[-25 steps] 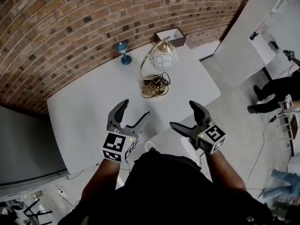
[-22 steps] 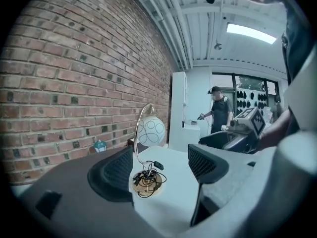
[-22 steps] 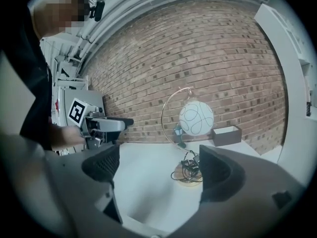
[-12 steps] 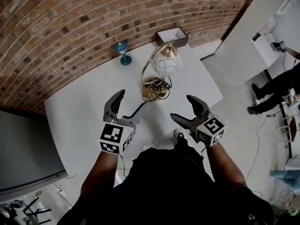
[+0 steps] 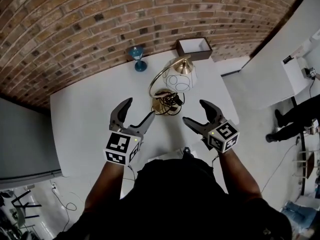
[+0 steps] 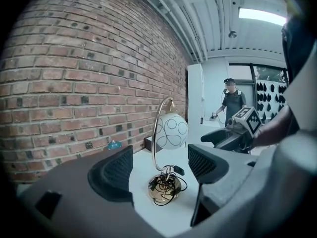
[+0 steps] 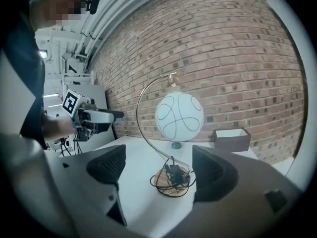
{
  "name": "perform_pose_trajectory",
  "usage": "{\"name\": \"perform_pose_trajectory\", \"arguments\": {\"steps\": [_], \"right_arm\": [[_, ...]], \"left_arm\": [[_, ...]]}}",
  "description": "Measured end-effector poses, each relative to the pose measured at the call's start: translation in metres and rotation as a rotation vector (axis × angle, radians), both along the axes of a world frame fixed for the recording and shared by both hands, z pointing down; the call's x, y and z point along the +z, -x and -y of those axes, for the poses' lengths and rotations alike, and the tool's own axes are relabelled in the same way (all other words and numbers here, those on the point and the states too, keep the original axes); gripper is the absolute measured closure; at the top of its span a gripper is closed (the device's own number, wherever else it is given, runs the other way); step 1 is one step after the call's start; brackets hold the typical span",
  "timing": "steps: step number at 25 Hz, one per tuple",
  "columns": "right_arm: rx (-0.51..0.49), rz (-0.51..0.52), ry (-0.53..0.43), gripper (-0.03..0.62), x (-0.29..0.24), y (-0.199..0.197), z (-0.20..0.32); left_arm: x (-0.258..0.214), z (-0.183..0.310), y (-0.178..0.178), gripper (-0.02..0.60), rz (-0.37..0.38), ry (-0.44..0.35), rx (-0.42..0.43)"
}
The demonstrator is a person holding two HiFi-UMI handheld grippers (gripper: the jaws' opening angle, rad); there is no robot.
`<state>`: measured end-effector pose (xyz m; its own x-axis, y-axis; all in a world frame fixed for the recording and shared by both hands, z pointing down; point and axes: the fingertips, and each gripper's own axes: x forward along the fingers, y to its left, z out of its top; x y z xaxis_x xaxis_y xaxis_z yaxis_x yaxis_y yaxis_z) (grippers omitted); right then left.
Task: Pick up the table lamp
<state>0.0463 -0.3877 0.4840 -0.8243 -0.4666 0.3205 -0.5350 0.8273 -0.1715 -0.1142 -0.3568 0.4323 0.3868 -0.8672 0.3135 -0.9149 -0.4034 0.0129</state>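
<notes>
The table lamp stands on the white table: a white globe shade with dark line loops hangs from a curved brass arm over a round brass base with its black cord bundled on top. My left gripper is open just short of the base, on its left. My right gripper is open on the base's right; its jaws have just been closing a little, with nothing between them. Neither touches the lamp. The base shows ahead, beyond my left gripper, and again the base beyond my right gripper.
A blue goblet and an open brown box stand at the table's far edge against the brick wall. The table's right edge drops to the floor by a white partition. A person stands far off.
Both grippers have moved forward over the table toward the lamp base, the right one further. The right gripper's jaws stand slightly narrower than before.
</notes>
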Motion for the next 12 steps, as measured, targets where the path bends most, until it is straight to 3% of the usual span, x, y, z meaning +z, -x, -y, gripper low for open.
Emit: {"name": "perform_pose_trajectory", "arguments": {"steps": [7, 12], "right_arm": [[0.0, -0.011, 0.021, 0.195, 0.035, -0.017, 0.051], [-0.016, -0.035, -0.012, 0.289, 0.065, -0.013, 0.086]], "left_arm": [[-0.002, 0.021, -0.006, 0.233, 0.029, 0.001, -0.081], [0.0, 0.032, -0.017, 0.238, 0.059, 0.014, -0.091]]}}
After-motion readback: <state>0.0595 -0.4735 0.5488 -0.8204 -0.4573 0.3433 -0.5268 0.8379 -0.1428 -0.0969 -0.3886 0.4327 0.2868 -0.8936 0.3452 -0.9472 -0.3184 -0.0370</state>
